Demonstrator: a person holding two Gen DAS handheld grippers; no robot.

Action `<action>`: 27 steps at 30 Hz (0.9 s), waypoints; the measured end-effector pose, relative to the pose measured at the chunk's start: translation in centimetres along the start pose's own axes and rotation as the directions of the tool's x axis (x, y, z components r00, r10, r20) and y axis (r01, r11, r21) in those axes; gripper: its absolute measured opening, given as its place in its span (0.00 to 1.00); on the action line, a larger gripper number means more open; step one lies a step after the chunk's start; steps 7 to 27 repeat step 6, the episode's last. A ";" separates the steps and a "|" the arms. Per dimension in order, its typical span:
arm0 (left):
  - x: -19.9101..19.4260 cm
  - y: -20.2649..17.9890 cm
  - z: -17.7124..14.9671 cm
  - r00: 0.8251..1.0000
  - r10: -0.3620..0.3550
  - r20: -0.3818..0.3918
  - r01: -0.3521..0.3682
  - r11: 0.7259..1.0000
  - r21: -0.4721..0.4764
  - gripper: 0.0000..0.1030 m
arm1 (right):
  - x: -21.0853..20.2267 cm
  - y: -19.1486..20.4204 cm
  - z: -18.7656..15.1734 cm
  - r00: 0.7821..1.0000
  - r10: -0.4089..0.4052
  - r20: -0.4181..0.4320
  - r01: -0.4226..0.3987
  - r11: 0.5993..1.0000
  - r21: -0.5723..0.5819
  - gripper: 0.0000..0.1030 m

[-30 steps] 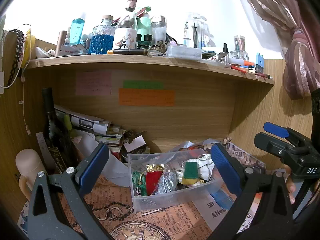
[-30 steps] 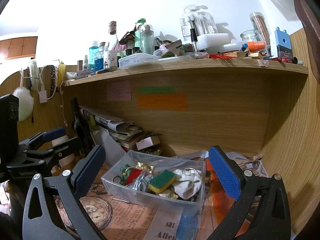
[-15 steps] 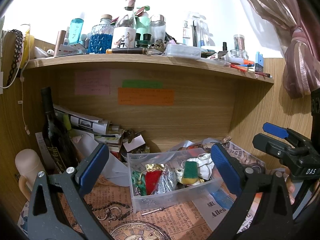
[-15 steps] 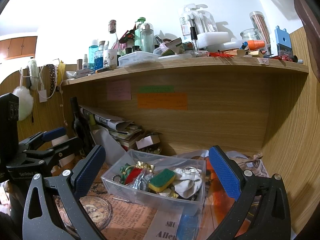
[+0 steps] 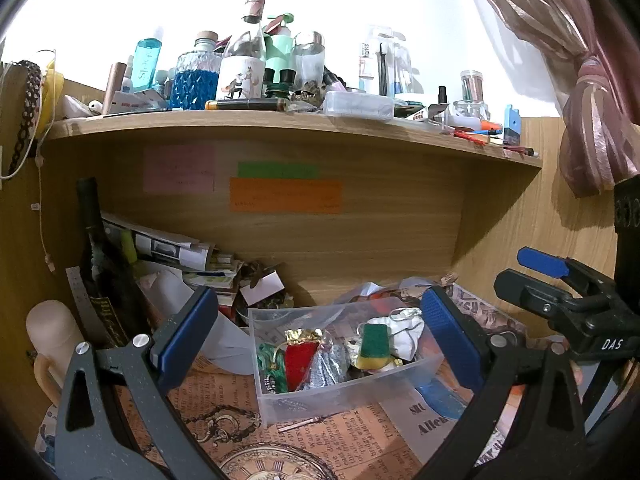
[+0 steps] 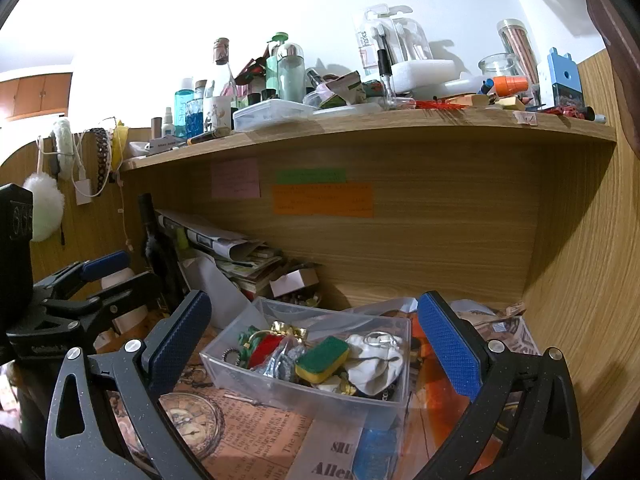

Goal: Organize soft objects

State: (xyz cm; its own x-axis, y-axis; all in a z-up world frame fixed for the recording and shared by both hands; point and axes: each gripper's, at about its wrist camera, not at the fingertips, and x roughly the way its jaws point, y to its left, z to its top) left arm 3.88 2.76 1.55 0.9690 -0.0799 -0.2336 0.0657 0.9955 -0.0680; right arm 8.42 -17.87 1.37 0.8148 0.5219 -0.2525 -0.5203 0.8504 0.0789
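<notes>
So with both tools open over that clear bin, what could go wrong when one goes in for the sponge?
1. The sponge lies tight against the white cloth and foil pouches; the right tool may pinch a neighbour too.
2. The bin looks light and sits on loose paper, so a push on its wall could slide it.
3. The left tool hovers close by; both reaching in might collide.
</notes>
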 end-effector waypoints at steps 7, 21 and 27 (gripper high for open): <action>0.1 0.1 0.0 1.000 -0.001 -0.002 0.001 1.000 0.001 1.00 | 0.1 0.0 -0.1 1.000 -0.001 -0.002 0.001 1.000 -0.002 1.00; 0.1 0.1 0.0 1.000 -0.001 -0.002 0.001 1.000 0.001 1.00 | 0.1 0.0 -0.1 1.000 -0.001 -0.002 0.001 1.000 -0.002 1.00; 0.1 0.1 0.0 1.000 -0.001 -0.002 0.001 1.000 0.001 1.00 | 0.1 0.0 -0.1 1.000 -0.001 -0.002 0.001 1.000 -0.002 1.00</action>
